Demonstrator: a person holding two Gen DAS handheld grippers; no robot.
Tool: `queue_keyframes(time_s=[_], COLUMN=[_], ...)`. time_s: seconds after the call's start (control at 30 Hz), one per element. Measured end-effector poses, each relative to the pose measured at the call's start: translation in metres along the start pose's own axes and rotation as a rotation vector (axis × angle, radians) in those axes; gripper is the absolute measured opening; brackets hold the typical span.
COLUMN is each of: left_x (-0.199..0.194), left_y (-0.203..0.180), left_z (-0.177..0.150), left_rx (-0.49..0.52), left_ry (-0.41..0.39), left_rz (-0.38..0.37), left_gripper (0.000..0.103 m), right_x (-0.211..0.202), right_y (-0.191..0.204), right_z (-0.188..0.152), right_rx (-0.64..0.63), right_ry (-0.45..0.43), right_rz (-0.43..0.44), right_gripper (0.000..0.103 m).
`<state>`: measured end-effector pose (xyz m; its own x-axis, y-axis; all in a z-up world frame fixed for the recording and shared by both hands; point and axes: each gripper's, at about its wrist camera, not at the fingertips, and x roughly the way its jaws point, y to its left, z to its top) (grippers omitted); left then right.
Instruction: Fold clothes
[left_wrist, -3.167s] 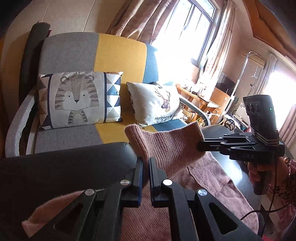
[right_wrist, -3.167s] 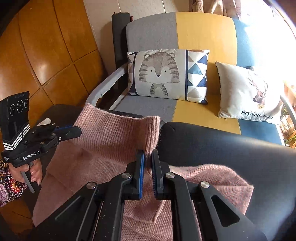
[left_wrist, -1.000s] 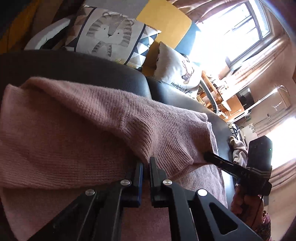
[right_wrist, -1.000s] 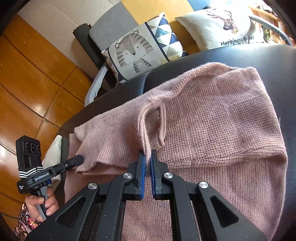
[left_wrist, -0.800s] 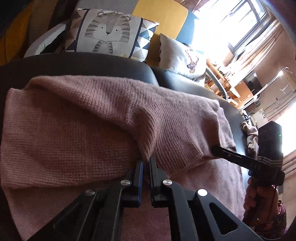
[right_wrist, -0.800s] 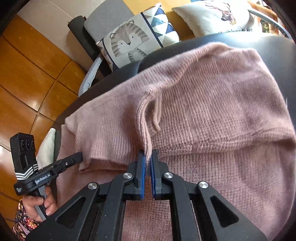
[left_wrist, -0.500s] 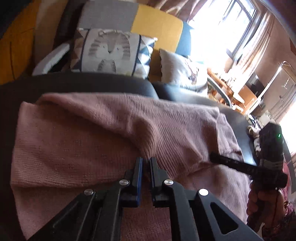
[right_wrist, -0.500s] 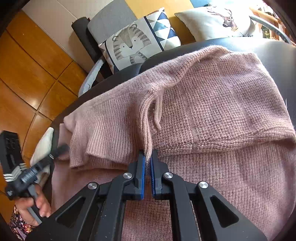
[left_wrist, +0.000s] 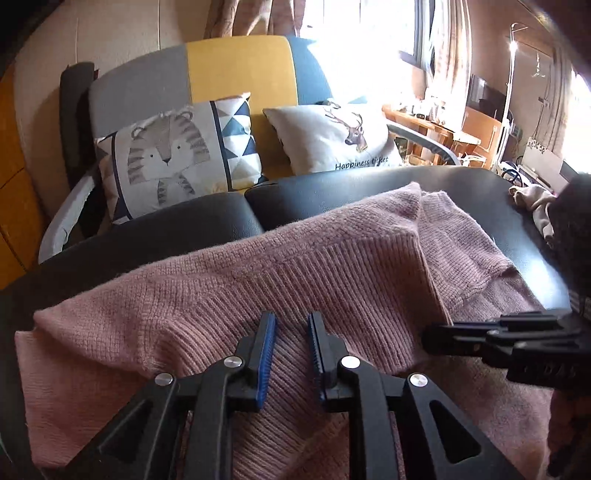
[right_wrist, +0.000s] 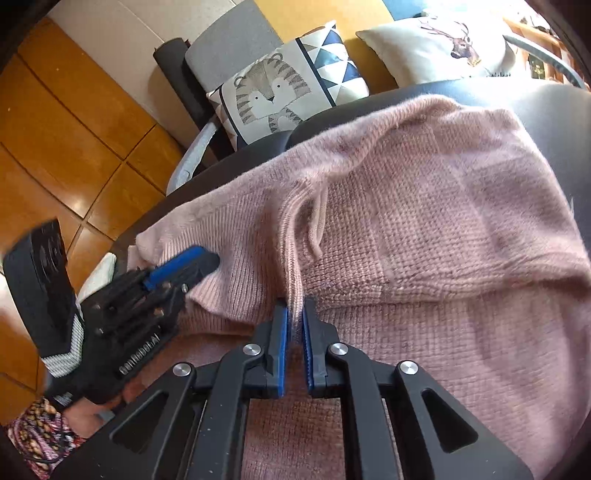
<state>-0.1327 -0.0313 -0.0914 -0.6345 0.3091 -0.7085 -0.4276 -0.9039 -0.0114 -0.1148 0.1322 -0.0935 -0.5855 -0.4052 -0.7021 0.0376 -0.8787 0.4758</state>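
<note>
I am laying the pink sweater (right_wrist: 424, 229) doubled over on the black seat (left_wrist: 369, 192); my left tongs (left_wrist: 291, 341) are standing apart, my right tongs (right_wrist: 294, 328) are pinching its near ribbed edge, squaring edges before releasing.

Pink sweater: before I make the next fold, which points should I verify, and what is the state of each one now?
1. Left gripper has let go: ok. Its jaws are apart, with nothing between them.
2. Right gripper has let go: cannot tell. The ribbed edge runs between its narrowly parted jaws.
3. The folded layer of the pink sweater lies flat: not ok. A loose strip is bunched up beside the ribbed edge.
4. The sweater rests on the black cushion: ok at the far side; the near edge is hidden.
5. The beige cloth is apart from the sweater: ok.
</note>
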Motion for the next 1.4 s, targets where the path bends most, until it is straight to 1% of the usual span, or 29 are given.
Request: queue_keyframes(time_s=[0.03, 0.13, 0.2, 0.3, 0.37, 0.43, 0.5, 0.53, 0.57, 0.67, 0.77, 0.83, 0.9, 1.13, 1.17, 1.23, 1.3, 1.33, 1.4], left_x=[-0.002, -0.002, -0.001, -0.002, -0.002, -0.002, -0.002, -0.002, -0.002, -0.001, -0.001, 0.0, 0.0, 0.0, 0.0, 0.0, 0.0, 0.0, -0.001], left_y=[0.0, 0.005, 0.006, 0.005, 0.006, 0.007, 0.008, 0.009, 0.01, 0.013, 0.014, 0.014, 0.012, 0.011, 0.011, 0.01, 0.01, 0.01, 0.01], left_z=[-0.004, -0.005, -0.005, -0.006, -0.007, -0.007, -0.008, -0.008, -0.008, -0.009, -0.009, -0.008, -0.008, -0.009, -0.008, -0.008, -0.008, -0.008, -0.008], left_rx=[0.003, -0.021, -0.026, -0.02, -0.025, -0.032, -0.038, -0.042, -0.047, -0.06, -0.068, -0.064, -0.058, -0.053, -0.052, -0.05, -0.049, -0.05, -0.053], left_ry=[-0.017, -0.018, -0.019, -0.027, -0.031, -0.033, -0.034, -0.035, -0.035, -0.036, -0.038, -0.039, -0.04, -0.042, -0.042, -0.042, -0.042, -0.042, -0.042], left_rz=[-0.006, -0.031, -0.033, -0.025, -0.03, -0.037, -0.045, -0.049, -0.055, -0.073, -0.08, -0.075, -0.068, -0.061, -0.059, -0.056, -0.055, -0.056, -0.058], left_gripper=[0.018, 0.019, 0.019, 0.019, 0.019, 0.019, 0.019, 0.019, 0.019, 0.019, 0.019, 0.019, 0.019, 0.019, 0.019, 0.019, 0.019, 0.019, 0.019], right_x=[-0.007, -0.025, -0.025, -0.006, 0.014, 0.031, 0.045, 0.046, 0.047, 0.044, 0.046, 0.044, 0.042, 0.038, 0.031, 0.012, 0.002, 0.001, 0.007], right_y=[0.002, 0.008, 0.021, 0.041, 0.05, 0.05, 0.043, 0.036, 0.03, 0.021, 0.028, 0.027, 0.024, 0.022, 0.027, 0.041, 0.057, 0.064, 0.074], right_z=[0.005, 0.018, 0.03, 0.046, 0.052, 0.055, 0.054, 0.053, 0.051, 0.043, 0.04, 0.039, 0.04, 0.057, 0.057, 0.054, 0.045, 0.039, 0.027], right_rx=[-0.013, -0.054, -0.104, -0.18, -0.237, -0.283, -0.303, -0.292, -0.283, -0.263, -0.301, -0.302, -0.285, -0.249, -0.241, -0.247, -0.27, -0.293, -0.333], right_ry=[-0.034, -0.131, -0.149, -0.126, -0.074, -0.024, -0.002, -0.022, -0.041, -0.095, -0.103, -0.107, -0.107, -0.033, -0.048, -0.116, -0.135, -0.131, -0.091], right_rz=[-0.012, -0.051, -0.084, -0.117, -0.156, -0.222, -0.314, -0.313, -0.312, -0.311, -0.355, -0.354, -0.331, -0.286, -0.29, -0.24, -0.187, -0.182, -0.184], right_gripper=[0.008, 0.008, 0.008, 0.008, 0.008, 0.008, 0.008, 0.013, 0.014, 0.014, 0.015, 0.015, 0.015, 0.019, 0.019, 0.019, 0.019, 0.019, 0.019])
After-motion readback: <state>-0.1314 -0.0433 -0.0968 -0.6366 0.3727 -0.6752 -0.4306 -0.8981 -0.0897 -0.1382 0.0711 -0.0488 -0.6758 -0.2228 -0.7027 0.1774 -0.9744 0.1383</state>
